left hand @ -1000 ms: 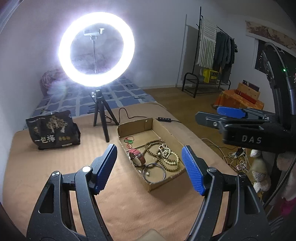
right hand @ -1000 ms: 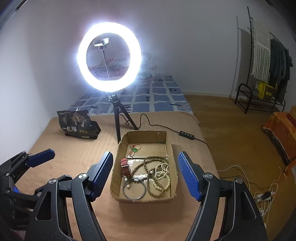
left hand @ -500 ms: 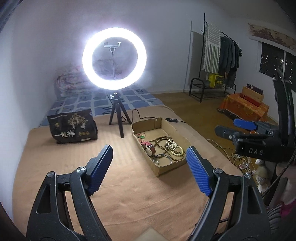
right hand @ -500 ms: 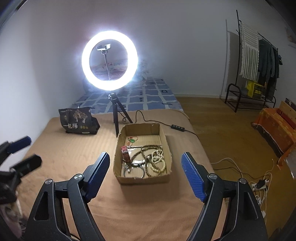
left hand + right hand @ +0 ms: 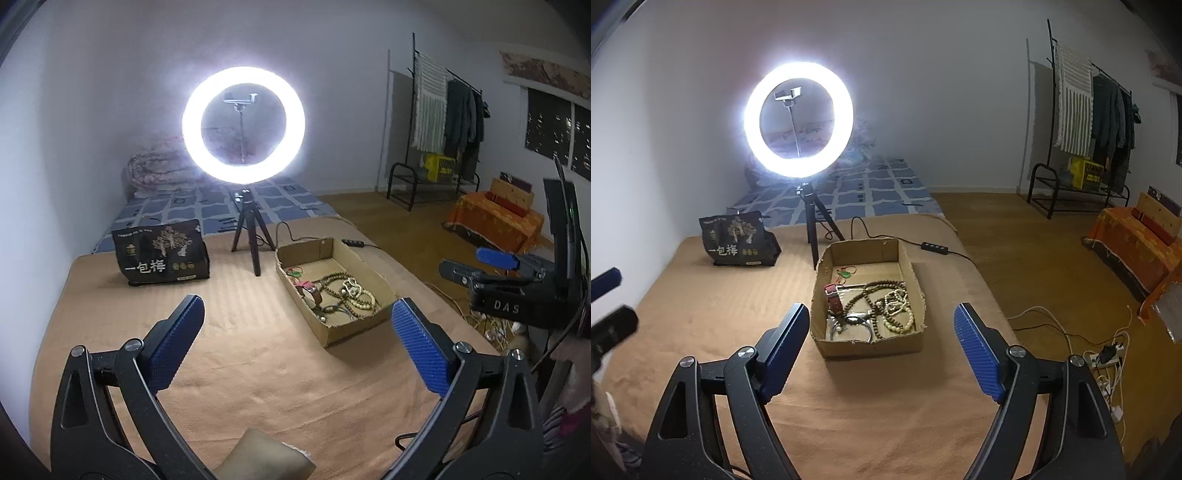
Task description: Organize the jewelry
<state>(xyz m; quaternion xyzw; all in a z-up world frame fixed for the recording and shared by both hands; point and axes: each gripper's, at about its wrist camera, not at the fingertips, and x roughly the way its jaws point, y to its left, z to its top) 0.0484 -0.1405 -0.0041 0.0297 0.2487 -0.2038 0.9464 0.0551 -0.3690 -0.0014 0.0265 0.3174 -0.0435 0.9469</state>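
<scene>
A shallow cardboard box (image 5: 916, 280) lies on the tan bed cover and holds jewelry: brown bead strands (image 5: 882, 286), cream bead bracelets (image 5: 897, 314), a red strap watch (image 5: 833, 297), a metal bangle (image 5: 834, 332) and small green and red rings (image 5: 846, 273). The box also shows in the left wrist view (image 5: 376, 273). My left gripper (image 5: 295, 325) is open and empty, well back from the box. My right gripper (image 5: 881, 332) is open and empty, in front of the box's near wall. It shows from the side in the left wrist view (image 5: 476, 264).
A lit ring light (image 5: 798, 120) on a black tripod (image 5: 814, 229) stands behind the box, its cable (image 5: 934, 248) trailing right. A black printed bag (image 5: 737, 240) stands at the back left. Clothes rack (image 5: 1082, 122), orange-covered stand (image 5: 1137, 240) and floor cables (image 5: 1104, 354) lie right.
Both grippers have pulled back and up from the box, so it looks smaller and farther. Both stay open and empty.
</scene>
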